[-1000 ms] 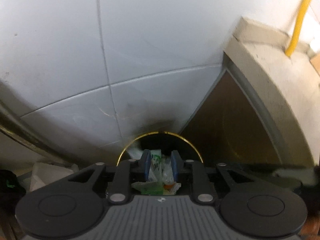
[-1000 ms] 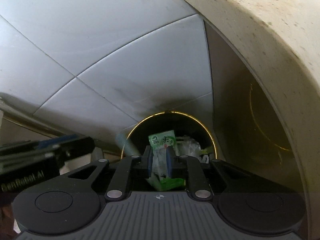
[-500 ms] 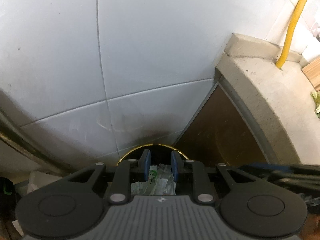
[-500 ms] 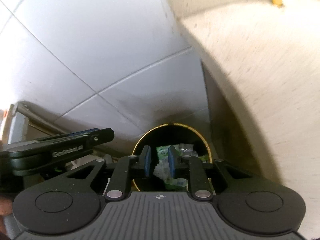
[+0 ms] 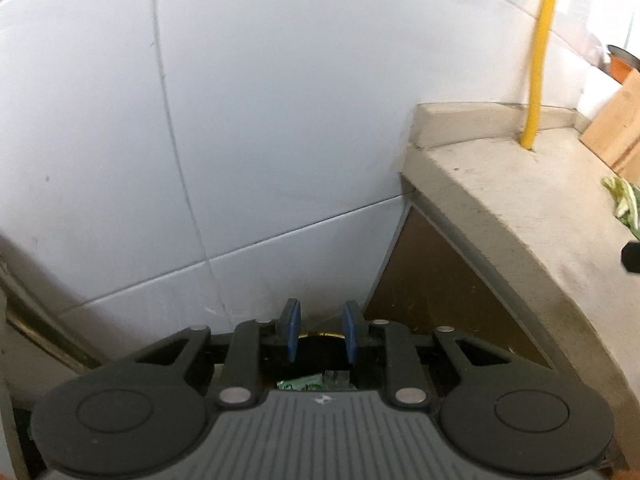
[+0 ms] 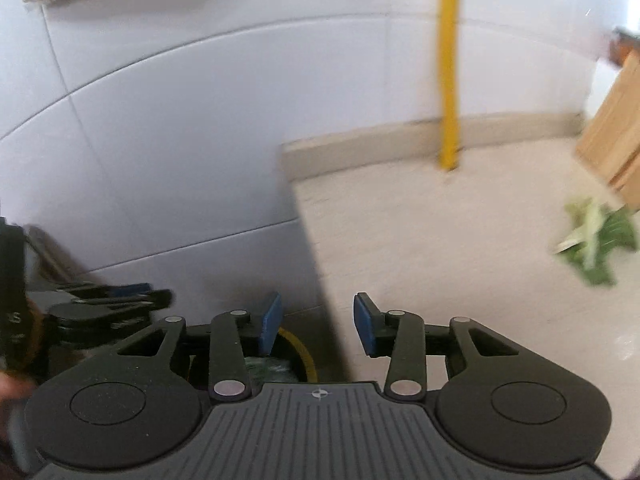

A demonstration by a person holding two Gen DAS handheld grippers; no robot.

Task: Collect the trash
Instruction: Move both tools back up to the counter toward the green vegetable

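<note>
Crumpled leafy scrap [image 6: 596,240] on speckled countertop [image 6: 440,240].

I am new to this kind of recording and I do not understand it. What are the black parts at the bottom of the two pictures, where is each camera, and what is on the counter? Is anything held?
A person holds one hand-held gripper in each hand, with a camera on each that looks forward along its fingers. The left gripper has a small gap between its blue pads, with nothing in it. The right gripper is opening, also with nothing in it. Below both is a bin with wrappers inside. On the counter lie vegetable scraps, beside a wooden board and a yellow pipe.
</note>
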